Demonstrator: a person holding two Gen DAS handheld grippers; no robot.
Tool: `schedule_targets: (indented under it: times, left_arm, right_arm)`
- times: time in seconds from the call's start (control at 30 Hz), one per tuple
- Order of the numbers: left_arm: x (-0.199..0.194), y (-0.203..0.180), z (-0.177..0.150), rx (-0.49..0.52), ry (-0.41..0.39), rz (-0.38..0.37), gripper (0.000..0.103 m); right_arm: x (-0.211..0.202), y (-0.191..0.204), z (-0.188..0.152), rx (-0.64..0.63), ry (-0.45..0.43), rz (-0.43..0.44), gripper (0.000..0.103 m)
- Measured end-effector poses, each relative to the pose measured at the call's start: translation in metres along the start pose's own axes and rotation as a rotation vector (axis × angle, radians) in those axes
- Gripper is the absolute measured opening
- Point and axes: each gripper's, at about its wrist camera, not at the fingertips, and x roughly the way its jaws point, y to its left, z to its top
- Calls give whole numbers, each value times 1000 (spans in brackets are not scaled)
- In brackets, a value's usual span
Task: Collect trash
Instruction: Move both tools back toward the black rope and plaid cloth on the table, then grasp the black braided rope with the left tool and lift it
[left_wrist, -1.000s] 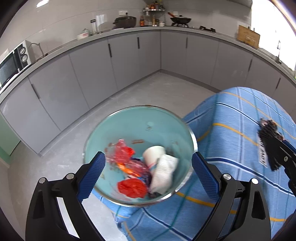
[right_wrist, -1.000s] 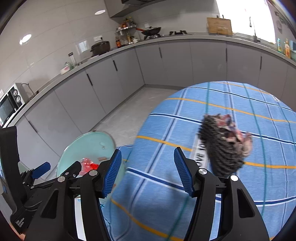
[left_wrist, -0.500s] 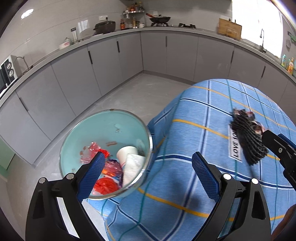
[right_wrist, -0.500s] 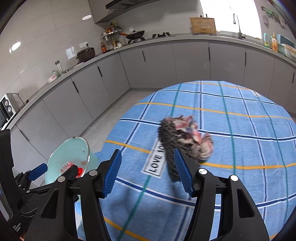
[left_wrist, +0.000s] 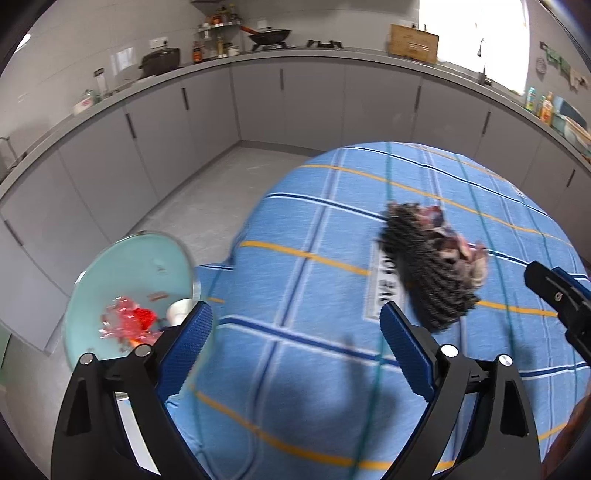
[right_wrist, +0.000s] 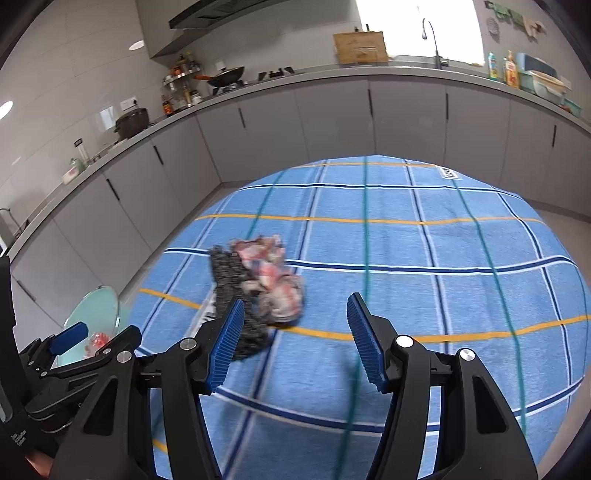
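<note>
You have swung both views off the teal bin (left_wrist: 125, 273) toward the crumpled wrapper (right_wrist: 273, 280); your right gripper (right_wrist: 293, 339) and left gripper (left_wrist: 295, 350) hang spread and empty, ready to pinch it.

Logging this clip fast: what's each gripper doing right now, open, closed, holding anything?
Left gripper: open, holding nothing.
Right gripper: open, holding nothing, above the tablecloth near the crumpled wrapper.
</note>
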Motion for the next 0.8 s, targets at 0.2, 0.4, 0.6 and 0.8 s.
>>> schedule_targets:
  times: [0.2, 0.4, 0.6, 0.8]
  left_arm:
    - [13, -28, 10, 2, 11, -38, 84]
    - [30, -54, 17, -9, 28, -69, 82]
    - [51, -76, 19, -39, 61, -120, 74]
    - [67, -75, 12, -60, 99, -168, 49]
  right_arm:
    - [2, -20, 0, 25, 5, -13, 59]
    - [5, -40, 0, 58, 9, -22, 59]
    - [7, -58, 0, 91, 12, -26, 59]
    - [10, -59, -1, 97, 19, -18, 59]
